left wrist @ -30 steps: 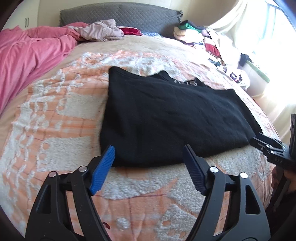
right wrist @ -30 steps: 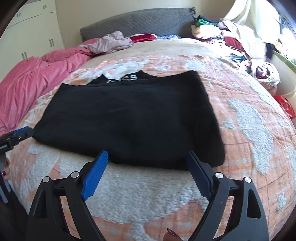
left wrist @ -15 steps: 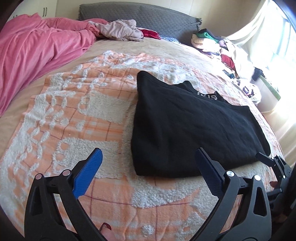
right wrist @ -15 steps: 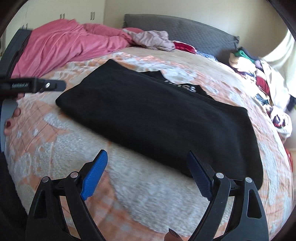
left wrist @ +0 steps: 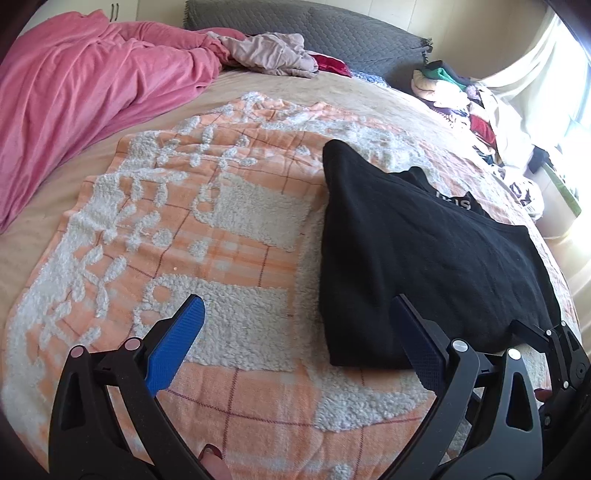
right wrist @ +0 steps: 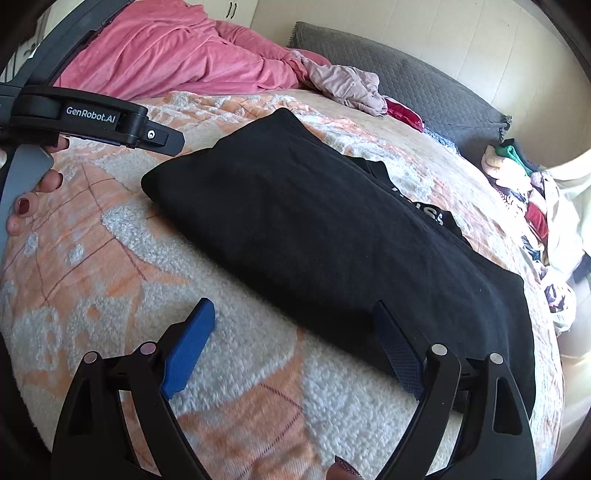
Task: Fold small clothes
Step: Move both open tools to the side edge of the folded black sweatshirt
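Folded black knit garment [left wrist: 424, 254] lying flat on orange-and-white fleecy blanket [left wrist: 207, 236], left claw [left wrist: 295, 332] and right claw [right wrist: 295, 339] both hovering released, grasping nothing

Right gripper [right wrist: 295, 343] jaws (spread wide) hover over folded black garment [right wrist: 332, 240].

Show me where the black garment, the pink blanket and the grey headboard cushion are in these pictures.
black garment [right wrist: 332, 236], right wrist view, middle of its folded top layer.
pink blanket [left wrist: 81, 96], left wrist view, middle of the rumpled heap.
grey headboard cushion [left wrist: 354, 33], left wrist view, its quilted front.
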The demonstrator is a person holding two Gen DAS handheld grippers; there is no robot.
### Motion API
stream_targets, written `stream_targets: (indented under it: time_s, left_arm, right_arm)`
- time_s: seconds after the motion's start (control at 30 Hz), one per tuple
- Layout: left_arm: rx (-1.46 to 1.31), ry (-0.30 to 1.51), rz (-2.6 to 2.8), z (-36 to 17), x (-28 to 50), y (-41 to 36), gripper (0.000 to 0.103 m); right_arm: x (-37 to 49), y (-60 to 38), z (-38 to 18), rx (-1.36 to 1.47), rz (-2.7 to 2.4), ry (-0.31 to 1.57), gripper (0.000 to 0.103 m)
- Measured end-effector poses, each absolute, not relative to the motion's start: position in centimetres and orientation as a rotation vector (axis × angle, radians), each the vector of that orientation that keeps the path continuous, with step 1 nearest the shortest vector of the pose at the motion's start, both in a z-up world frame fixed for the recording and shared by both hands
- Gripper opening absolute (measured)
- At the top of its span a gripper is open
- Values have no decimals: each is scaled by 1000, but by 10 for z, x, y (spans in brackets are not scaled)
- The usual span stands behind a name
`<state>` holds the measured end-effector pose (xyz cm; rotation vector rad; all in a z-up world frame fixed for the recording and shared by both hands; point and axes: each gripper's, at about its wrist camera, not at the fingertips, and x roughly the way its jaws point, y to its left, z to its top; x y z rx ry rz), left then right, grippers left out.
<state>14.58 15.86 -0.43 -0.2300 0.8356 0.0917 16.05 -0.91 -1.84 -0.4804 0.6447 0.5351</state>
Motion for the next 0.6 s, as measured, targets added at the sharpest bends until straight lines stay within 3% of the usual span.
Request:
stream_targets:
  time_s: [0.13,0.2,0.6]
  left_arm:
    - [-239,849,112,-9,149,163,93]
    - [-242,852,117,-9,152,165,93]
    - [-291,860,121,-2,194,178,93]
  right_arm:
    - [167,2,-21,-502,535,644,87]
    - [171,7,-21,-515,516,639,94]
    - [201,47,-25,-576,482,626,94]
